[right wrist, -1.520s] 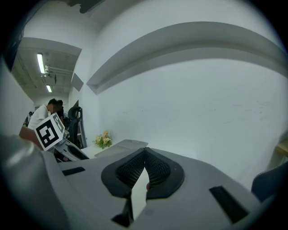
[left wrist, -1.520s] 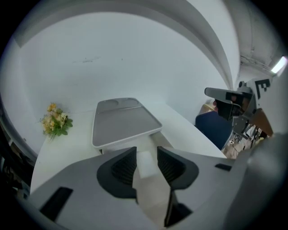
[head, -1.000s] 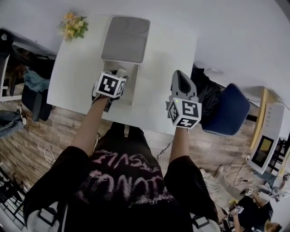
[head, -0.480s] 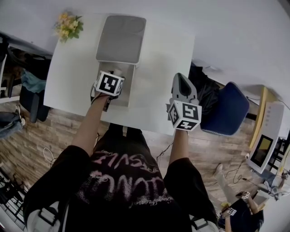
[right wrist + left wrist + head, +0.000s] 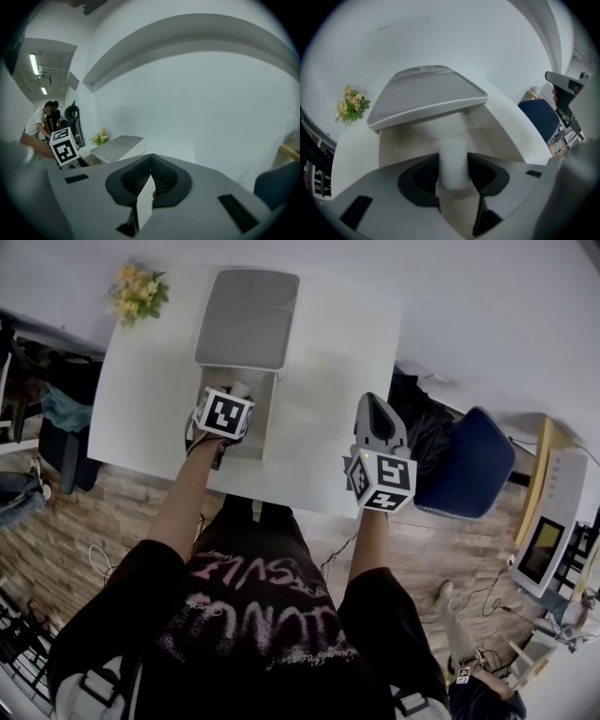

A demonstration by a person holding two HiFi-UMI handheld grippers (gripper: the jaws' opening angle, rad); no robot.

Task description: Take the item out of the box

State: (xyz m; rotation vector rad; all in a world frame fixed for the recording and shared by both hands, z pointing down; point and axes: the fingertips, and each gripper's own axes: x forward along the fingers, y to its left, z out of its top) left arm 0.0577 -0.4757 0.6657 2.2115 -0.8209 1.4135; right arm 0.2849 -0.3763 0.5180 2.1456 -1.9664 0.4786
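An open white box (image 5: 266,418) stands on the white table (image 5: 150,399), its grey lid (image 5: 248,320) tipped back. My left gripper (image 5: 234,397) reaches down into the box. In the left gripper view a white cylinder (image 5: 452,159) stands upright in the box (image 5: 499,136) between the black pads (image 5: 423,176). The left gripper's (image 5: 453,171) jaws are closing and the pads touch both sides of the cylinder. My right gripper (image 5: 376,411) hovers over the table's right part, away from the box. The right gripper (image 5: 150,176) is shut with nothing in it.
A bunch of yellow flowers (image 5: 139,292) lies at the table's far left corner. A blue chair (image 5: 473,465) stands right of the table. The raised lid (image 5: 426,96) hangs over the back of the box. People stand at the far left in the right gripper view.
My left gripper has gone slightly deeper into the box. The right gripper has barely moved.
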